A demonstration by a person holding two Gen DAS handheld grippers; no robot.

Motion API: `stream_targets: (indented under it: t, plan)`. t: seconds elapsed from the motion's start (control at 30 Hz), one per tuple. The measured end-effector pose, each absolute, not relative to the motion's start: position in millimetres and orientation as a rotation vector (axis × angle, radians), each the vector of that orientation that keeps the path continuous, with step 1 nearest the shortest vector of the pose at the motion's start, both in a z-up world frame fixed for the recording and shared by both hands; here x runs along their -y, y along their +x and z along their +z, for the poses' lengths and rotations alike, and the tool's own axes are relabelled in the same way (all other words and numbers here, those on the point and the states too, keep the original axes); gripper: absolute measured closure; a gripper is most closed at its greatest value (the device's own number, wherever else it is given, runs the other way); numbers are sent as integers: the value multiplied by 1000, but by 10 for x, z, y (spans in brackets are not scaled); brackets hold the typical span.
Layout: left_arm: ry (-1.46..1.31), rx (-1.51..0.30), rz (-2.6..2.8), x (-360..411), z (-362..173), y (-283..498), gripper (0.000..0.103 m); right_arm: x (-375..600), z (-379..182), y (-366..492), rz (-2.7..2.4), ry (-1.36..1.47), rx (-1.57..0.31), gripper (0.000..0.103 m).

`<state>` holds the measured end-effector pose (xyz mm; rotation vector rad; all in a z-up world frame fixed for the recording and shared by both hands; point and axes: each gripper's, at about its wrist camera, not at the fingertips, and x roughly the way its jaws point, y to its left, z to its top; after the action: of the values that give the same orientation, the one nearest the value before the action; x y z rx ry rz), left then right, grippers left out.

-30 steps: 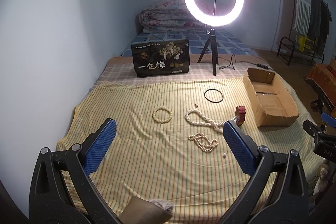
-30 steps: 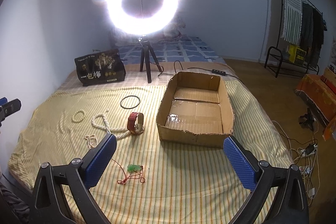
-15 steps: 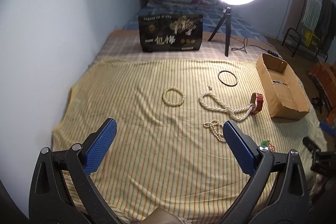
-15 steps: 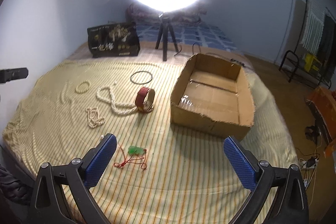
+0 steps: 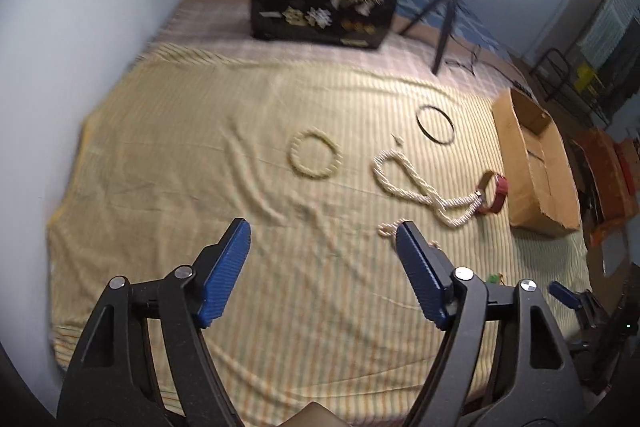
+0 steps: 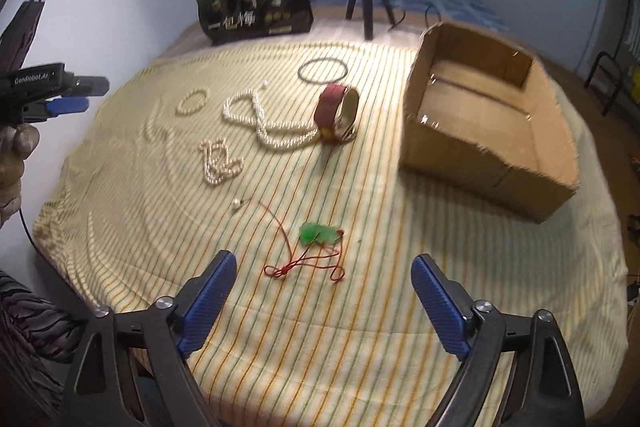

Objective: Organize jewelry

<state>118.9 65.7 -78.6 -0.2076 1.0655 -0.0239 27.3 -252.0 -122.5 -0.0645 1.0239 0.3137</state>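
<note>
The box (image 6: 486, 125) sat on the bed (image 6: 380, 307), right of the watch (image 6: 336, 115). The long beads (image 6: 260, 123) lay left of the watch. The ring (image 6: 323, 70) lay behind it, the string pendant (image 6: 318, 247) in front.

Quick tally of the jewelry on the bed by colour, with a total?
Cream/pearl: 3 (bead bracelet, long rope necklace, small bead strand)
Red: 1 (red band)
Black: 1 (thin black ring)
Green on red cord: 1 (pendant)
Total: 6, all on the striped sheet, none in the cardboard box. One loose bead not counted.
</note>
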Motion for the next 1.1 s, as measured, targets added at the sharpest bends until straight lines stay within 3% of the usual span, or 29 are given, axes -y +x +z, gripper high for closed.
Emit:
stream_targets:
  t: [0.23, 0.43, 0.93, 1.1]
  plan:
    - [-189, -1156, -113, -261, -1045, 1304, 36, 2406, -1393, 336, 345, -95, -1085, 22]
    - [-196, -1218, -144, -98, -1243, 1359, 36, 2369, -1530, 402, 348, -113, -1110, 30]
    - [-223, -1311, -152, 170, -1564, 1577, 36, 2321, -1731, 753, 299, -57, -1168, 33]
    - [-278, -1339, -120, 188, -1691, 1723, 36, 2310, -1740, 746, 286, -78, -1164, 39]
